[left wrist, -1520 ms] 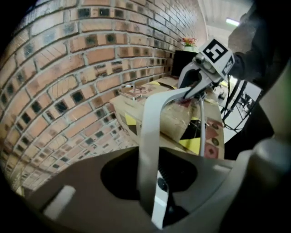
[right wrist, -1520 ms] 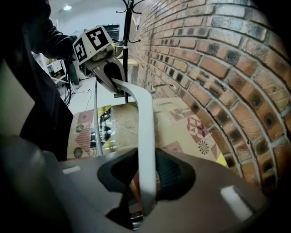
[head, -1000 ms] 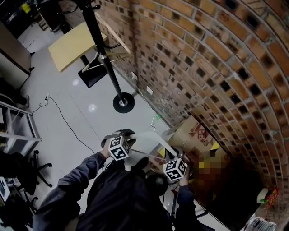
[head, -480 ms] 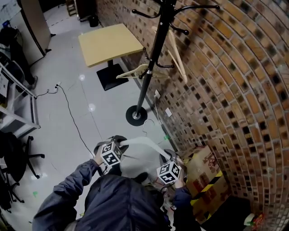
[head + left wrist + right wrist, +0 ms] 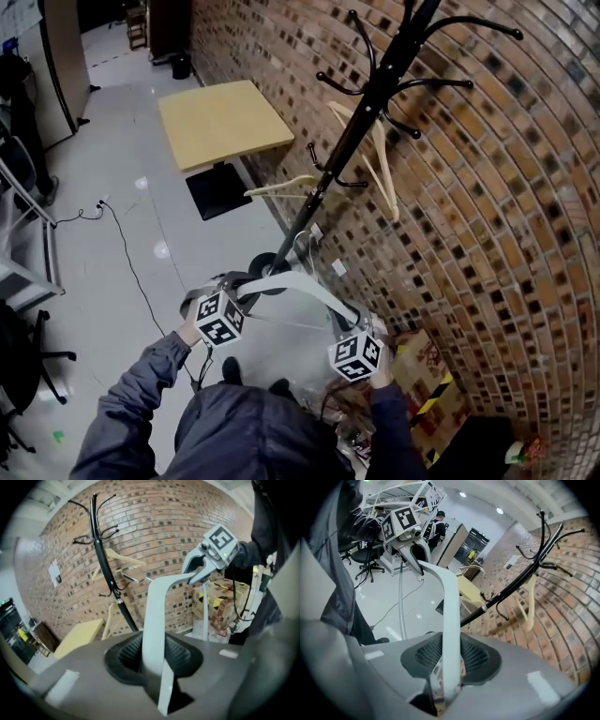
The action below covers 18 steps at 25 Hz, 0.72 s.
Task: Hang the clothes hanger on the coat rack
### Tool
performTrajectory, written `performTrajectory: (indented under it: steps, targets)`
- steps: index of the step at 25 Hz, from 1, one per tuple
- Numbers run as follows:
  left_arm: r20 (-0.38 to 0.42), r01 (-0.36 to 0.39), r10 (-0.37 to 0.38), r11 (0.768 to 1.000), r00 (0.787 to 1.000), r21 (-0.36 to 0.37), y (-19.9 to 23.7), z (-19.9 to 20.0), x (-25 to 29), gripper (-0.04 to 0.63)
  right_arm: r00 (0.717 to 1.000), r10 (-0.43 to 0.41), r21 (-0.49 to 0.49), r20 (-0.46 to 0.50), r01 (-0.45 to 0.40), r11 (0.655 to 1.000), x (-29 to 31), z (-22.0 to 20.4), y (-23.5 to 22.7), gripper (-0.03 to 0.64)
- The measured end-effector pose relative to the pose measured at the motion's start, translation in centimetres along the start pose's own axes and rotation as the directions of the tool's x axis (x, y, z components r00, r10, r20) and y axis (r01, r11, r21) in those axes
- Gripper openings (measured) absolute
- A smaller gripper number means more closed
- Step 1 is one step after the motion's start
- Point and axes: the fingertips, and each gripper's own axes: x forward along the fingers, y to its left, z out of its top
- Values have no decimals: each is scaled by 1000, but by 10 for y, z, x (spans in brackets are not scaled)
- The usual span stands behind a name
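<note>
While pinching one end each of the white clothes hanger (image 5: pixel 298 284) in left gripper (image 5: pixel 242 292) and right gripper (image 5: pixel 364 326), holding it sideways, low and near the black coat rack (image 5: pixel 349 150), well under its top, equally near for both.

An office-like workroom is suggested. Ahead of the left gripper (image 5: pixel 154 665), a brick wall (image 5: pixel 178 527), a coat rack (image 5: pixel 105 573) and a pale table (image 5: pixel 77 637) are seen. Beyond the right gripper (image 5: pixel 446 672), swivel chairs (image 5: pixel 369 557) and metal shelving (image 5: pixel 401 490) are set on glossy flooring (image 5: pixel 393 606).
</note>
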Motion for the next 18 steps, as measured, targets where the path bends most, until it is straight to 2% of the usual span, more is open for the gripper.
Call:
performTrajectory:
  steps: [2,5,10,15,17,18]
  targets:
    - [56,-56,53,997,997,56,36,37,-15,110,997,-71,-22,34,72,997,-14,26,-41,117]
    - [142,-145,126,980,982,133,85,96,-39,110,980,-179,-46,87,183,982,-41,63,-101,117]
    - [283,-298,229,926,931,232,146,184,-98,110,928,-328,-83,177,346,935,-99,123,-179,115]
    - [387,-445,326,852,862,274,192,248,-160,110,860,-428,-104,277,470,877,-147,180,-236,115]
    - [404,-458,333,847,852,268,208,271,-173,110,847,-449,-96,284,491,866,-157,192,-256,115]
    - [406,-451,324,851,854,269,216,279,-172,110,845,-455,-88,282,495,864,-158,195,-265,115]
